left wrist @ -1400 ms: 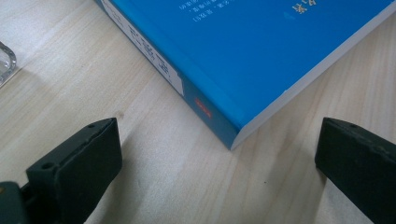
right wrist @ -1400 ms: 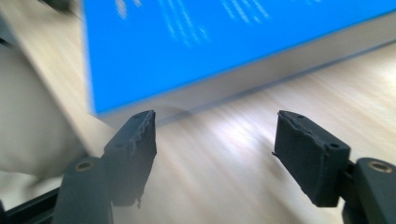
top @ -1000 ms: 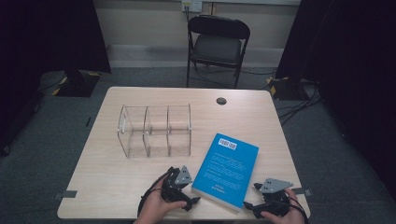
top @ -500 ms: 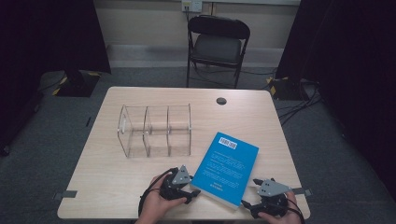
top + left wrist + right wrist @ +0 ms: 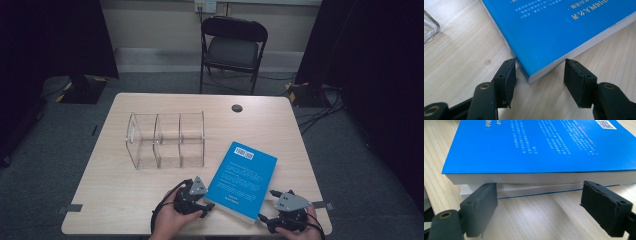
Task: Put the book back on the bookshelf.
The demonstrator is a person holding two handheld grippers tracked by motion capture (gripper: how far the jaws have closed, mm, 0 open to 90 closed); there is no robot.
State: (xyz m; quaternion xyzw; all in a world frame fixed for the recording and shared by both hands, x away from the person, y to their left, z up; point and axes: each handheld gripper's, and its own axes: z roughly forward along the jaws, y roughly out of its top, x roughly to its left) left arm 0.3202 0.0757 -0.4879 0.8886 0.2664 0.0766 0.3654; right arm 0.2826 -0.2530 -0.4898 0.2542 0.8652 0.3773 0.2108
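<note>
A blue book (image 5: 242,180) lies flat on the wooden table (image 5: 125,200), near its front edge. My left gripper (image 5: 209,205) lies level at the book's near left corner. In the left gripper view that corner (image 5: 536,67) sits between the jaws, which have just been closing; both pad tips touch its two edges, so my left gripper (image 5: 539,70) is shut on it. My right gripper (image 5: 266,205) is at the book's near right side. In the right gripper view my right gripper (image 5: 539,200) stands wide open, facing the white page edge of the book (image 5: 536,145).
A clear acrylic organizer (image 5: 167,140) with three compartments stands on the table behind the left gripper, its corner (image 5: 430,27) at the left edge of the left gripper view. A black folding chair (image 5: 232,47) stands beyond the far edge. A cable hole (image 5: 237,108) sits at the back.
The left gripper's jaws have drawn in from wide apart onto the book's near left corner. Both hands and the book have stayed about where they were.
</note>
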